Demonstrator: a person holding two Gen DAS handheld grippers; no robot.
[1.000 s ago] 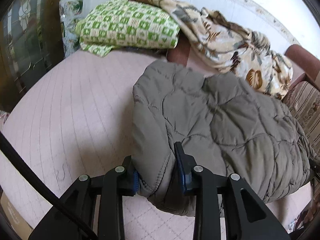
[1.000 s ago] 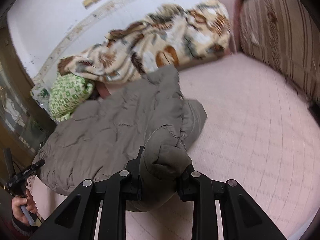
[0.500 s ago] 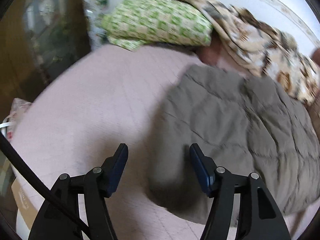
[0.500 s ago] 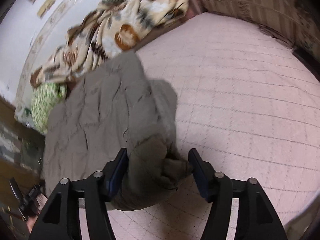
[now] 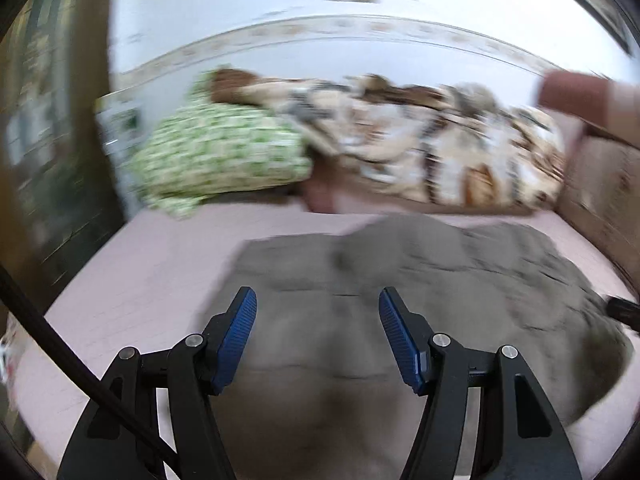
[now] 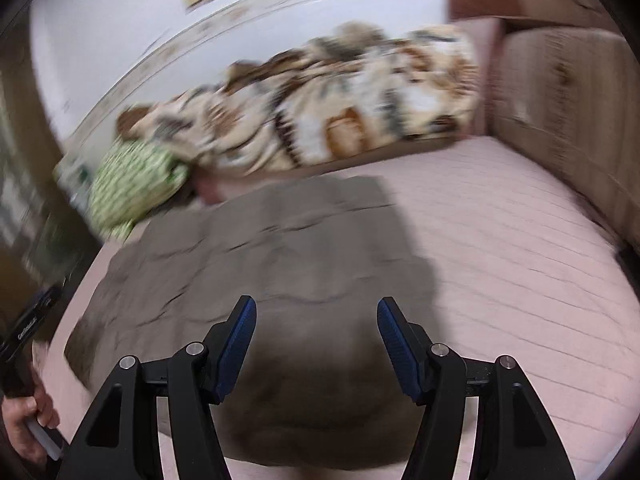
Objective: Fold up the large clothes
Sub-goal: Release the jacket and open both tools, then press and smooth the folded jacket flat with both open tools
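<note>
A grey-brown quilted jacket [image 5: 420, 280] lies folded on the pink bed sheet [image 5: 160, 264]; it also shows in the right wrist view [image 6: 260, 264]. My left gripper [image 5: 318, 320] is open and empty, above the jacket's near edge. My right gripper [image 6: 312, 328] is open and empty, above the jacket's near right part. Both views are blurred by motion.
A green checked pillow [image 5: 224, 156] and a leaf-print blanket [image 5: 432, 148] lie along the far side of the bed by the white wall. A padded headboard [image 6: 560, 100] stands at the right. The person's left hand [image 6: 24, 420] shows at the right view's lower left.
Both grippers let go of the jacket and opened wide. They lifted and tilted up, so the wall and bedding now fill the upper views. The jacket lies flat.
</note>
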